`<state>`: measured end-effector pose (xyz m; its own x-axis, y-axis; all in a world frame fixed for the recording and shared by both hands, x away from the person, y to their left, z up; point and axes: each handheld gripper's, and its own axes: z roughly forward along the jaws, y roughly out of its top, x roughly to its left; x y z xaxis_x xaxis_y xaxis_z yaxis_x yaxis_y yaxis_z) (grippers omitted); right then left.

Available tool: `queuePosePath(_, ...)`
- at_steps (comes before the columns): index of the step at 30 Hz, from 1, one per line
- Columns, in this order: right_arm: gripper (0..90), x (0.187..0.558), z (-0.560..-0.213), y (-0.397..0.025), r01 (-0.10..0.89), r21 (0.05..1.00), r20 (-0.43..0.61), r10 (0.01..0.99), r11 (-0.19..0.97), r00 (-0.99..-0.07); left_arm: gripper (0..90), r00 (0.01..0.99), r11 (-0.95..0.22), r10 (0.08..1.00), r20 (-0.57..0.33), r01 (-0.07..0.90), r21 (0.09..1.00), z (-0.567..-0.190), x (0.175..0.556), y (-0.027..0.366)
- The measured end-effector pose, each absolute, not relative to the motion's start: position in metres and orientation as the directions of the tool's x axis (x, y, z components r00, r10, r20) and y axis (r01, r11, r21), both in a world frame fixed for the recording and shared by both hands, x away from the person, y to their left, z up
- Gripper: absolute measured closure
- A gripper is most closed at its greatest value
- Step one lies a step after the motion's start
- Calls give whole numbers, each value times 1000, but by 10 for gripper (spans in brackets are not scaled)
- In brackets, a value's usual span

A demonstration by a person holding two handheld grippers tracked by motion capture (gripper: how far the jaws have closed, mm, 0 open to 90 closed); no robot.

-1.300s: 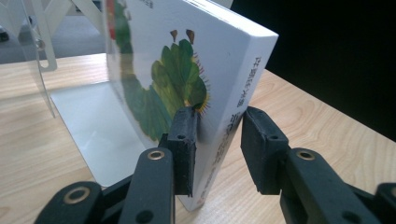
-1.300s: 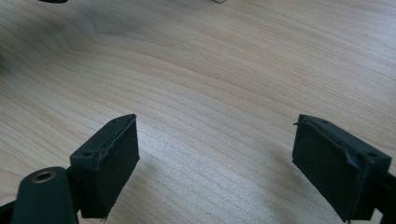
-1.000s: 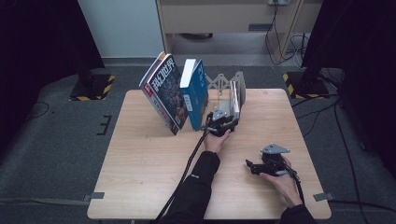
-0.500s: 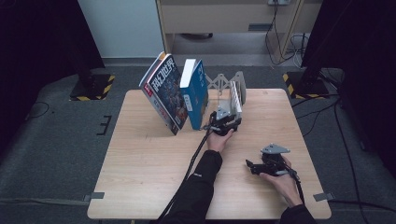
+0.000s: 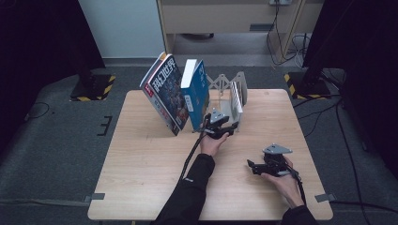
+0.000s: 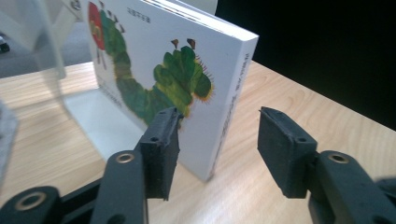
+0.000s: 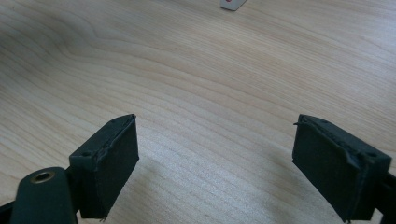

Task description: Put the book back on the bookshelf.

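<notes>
No shift since before: left gripper (image 6: 218, 151) held jaws-apart astride the caterpillar book (image 6: 187, 88) spine; right gripper (image 7: 219, 168) kept wide.

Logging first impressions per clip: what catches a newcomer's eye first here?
The caterpillar picture book stands upright in the metal rack at the table's far middle, its spine edge between the open jaws of the left gripper. Left of it, a magazine and a blue book lean steeply.

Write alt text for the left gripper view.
Two open black fingers straddle the near corner of a white caterpillar picture book standing upright in a clear stand on a light wooden table.
</notes>
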<state>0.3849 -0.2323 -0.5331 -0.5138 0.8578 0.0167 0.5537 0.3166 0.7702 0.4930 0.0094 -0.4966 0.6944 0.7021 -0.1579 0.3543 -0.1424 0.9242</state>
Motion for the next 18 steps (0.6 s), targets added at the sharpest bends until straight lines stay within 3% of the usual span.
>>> queuePosePath(12, 121, 386, -528, -236, 563, 774, 20, 878, 289, -478, 386, 666, -178, 728, -164, 414, 893, -475, 441, 75)
queuePosePath(18, 116, 385, -526, -237, 566, 773, 17, 883, 285, -468, 356, 662, -222, 739, -121, 410, 885, -470, 417, 106)
